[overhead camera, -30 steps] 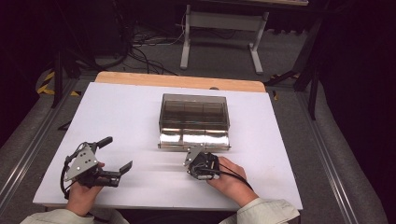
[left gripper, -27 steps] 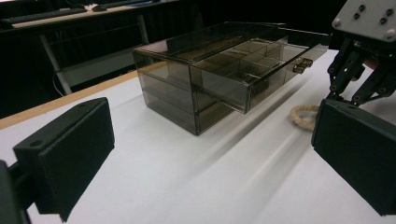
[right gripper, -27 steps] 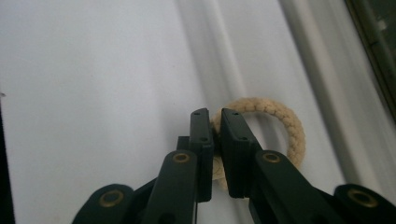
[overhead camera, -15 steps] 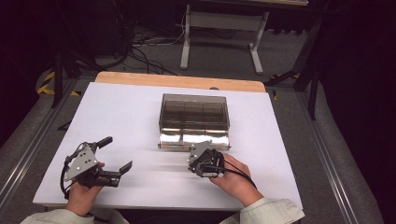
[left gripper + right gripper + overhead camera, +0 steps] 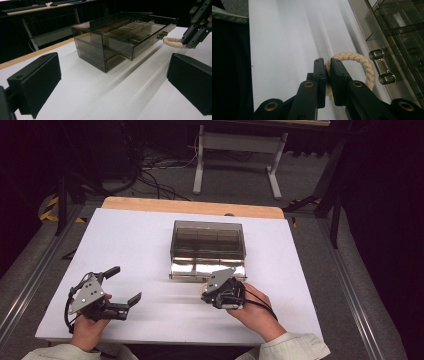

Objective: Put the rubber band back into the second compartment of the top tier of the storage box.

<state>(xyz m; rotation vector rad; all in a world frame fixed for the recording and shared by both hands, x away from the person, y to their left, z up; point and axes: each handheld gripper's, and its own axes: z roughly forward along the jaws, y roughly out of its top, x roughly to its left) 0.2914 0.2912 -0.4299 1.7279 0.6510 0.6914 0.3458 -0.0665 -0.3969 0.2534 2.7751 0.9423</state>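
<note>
At the near left of the smoked plastic drawer box point(image 5: 208, 249), well apart from it, the left claw point(image 5: 123, 287) is held over the white desk point(image 5: 130, 240) with its jaws spread wide and nothing between them. The box stands at the middle of the desk, one drawer point(image 5: 130, 42) drawn out toward the person. Just in front of that drawer's clear handle point(image 5: 382, 69), the right claw point(image 5: 325, 72) is seen pinching a cream rope ring point(image 5: 359, 65), its jaws pressed nearly together on the cord.
</note>
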